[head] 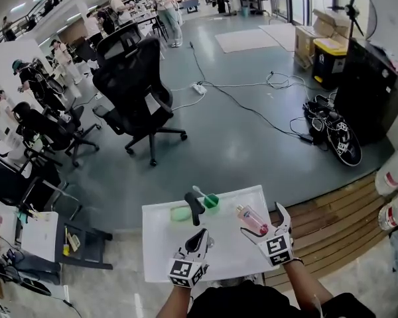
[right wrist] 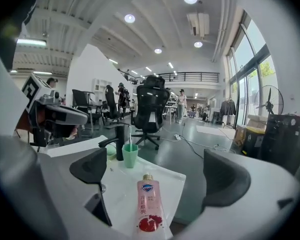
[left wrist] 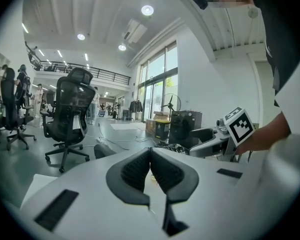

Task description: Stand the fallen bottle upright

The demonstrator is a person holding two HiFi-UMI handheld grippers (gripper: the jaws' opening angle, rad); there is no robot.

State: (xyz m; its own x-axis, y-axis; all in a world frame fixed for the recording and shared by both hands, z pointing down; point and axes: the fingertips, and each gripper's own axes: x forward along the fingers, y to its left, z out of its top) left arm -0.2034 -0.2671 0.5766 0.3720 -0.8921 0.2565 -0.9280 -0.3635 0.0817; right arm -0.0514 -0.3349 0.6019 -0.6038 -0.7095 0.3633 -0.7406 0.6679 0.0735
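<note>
- My left gripper [head: 199, 236] sits at the lower centre of the head view, over the near part of the white basin top [head: 160, 242]; in its own view the jaws [left wrist: 150, 158] are pressed together with nothing between them.
- My right gripper [head: 266, 222] is at the lower right of the head view, and its own view shows the jaws [right wrist: 158, 175] spread wide and holding nothing.
- The pink bottle [head: 252, 219] lies on its side on the basin top, near the right edge. In the right gripper view it [right wrist: 147, 207] runs up the lower middle of the frame between the two open jaws, cap pointing away from me (I cannot tell whether a jaw touches it).
- Beyond it stands a green cup [right wrist: 130, 155] with a toothbrush in it, just beside a black faucet [right wrist: 119, 141].
- A pale green soap [head: 180, 213] lies left of the faucet.
- Farther off, on the grey floor, is a black office chair [head: 136, 88], upper left of the head view.
</note>
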